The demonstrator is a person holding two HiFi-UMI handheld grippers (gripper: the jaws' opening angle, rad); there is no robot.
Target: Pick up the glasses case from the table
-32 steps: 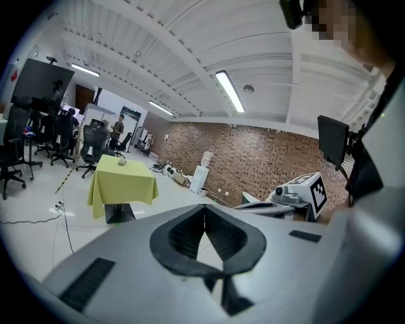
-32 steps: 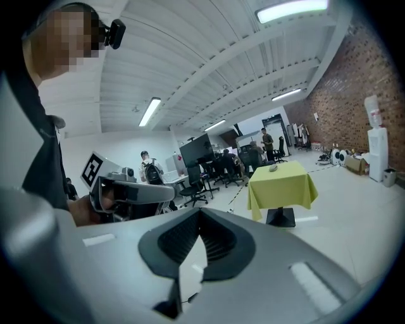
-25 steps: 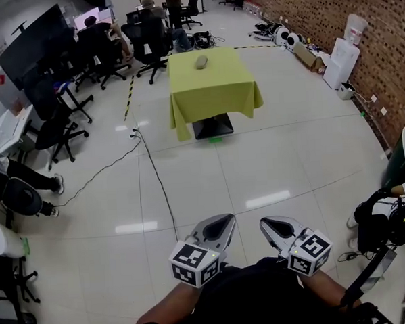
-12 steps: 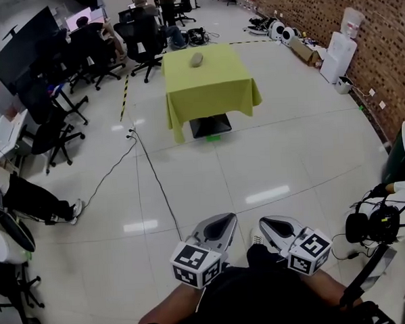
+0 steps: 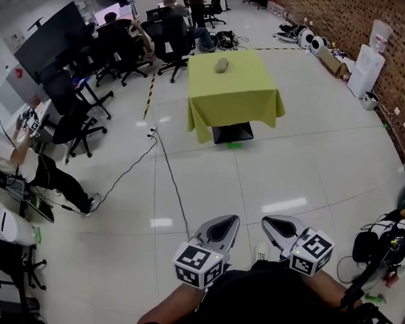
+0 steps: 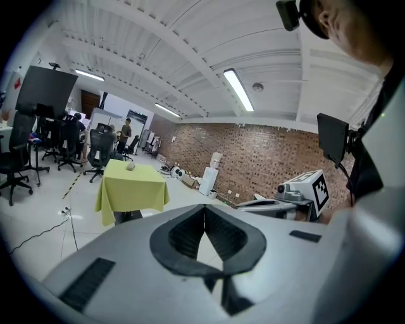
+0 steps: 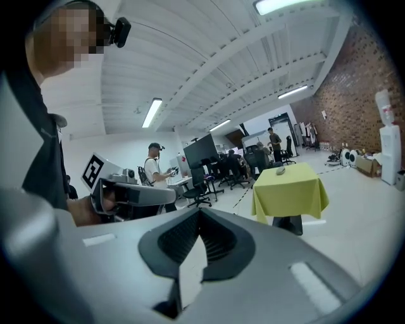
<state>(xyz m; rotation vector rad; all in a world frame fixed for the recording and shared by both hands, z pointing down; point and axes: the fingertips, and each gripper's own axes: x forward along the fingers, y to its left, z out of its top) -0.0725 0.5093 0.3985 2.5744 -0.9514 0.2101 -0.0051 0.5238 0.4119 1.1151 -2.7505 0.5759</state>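
the glasses case (image 5: 222, 65) lies on the yellow-clothed table (image 5: 236, 95), well apart from the left gripper (image 5: 219, 226) and right gripper (image 5: 282, 227), both with jaws together and empty. likely risks: snagging the floor cable (image 5: 173, 186), or nudging the case with unopened jaws.

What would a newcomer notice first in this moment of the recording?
A table draped in a yellow-green cloth stands alone on the floor far ahead, with the small grey glasses case lying near its far edge. At the bottom of the head view, the left tool and right tool sit side by side, both shut and empty. A wide stretch of white tile floor separates them from the table.
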